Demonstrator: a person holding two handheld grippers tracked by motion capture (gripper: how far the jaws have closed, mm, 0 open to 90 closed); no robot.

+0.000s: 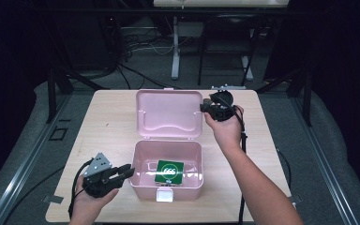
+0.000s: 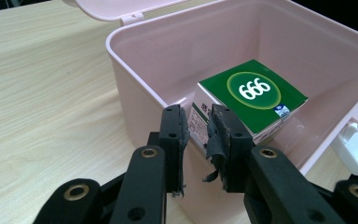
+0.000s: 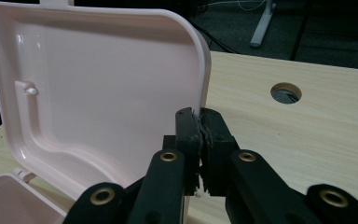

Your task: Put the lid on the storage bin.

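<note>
An open pink plastic box (image 1: 187, 190) stands mid-table with its lid (image 1: 168, 112) tipped up behind it. Inside lies a green carton (image 1: 169, 172) marked 666, flat on the bottom. My left gripper (image 1: 129, 171) comes in from the lower left. In the left gripper view, that gripper (image 2: 196, 121) straddles the box's left wall (image 2: 135, 79), one jaw outside and one inside near the carton (image 2: 254, 91). My right gripper (image 1: 203, 108) is at the lid's right edge. In the right gripper view, that gripper (image 3: 200, 119) is shut on the edge of the raised lid (image 3: 107, 84).
The box's white latch (image 1: 165, 194) faces the table's front edge. A round cable hole (image 3: 285, 92) lies in the wooden tabletop (image 1: 108, 122) to the right of the lid. Behind the table stand a desk leg (image 1: 175, 47) and floor cables.
</note>
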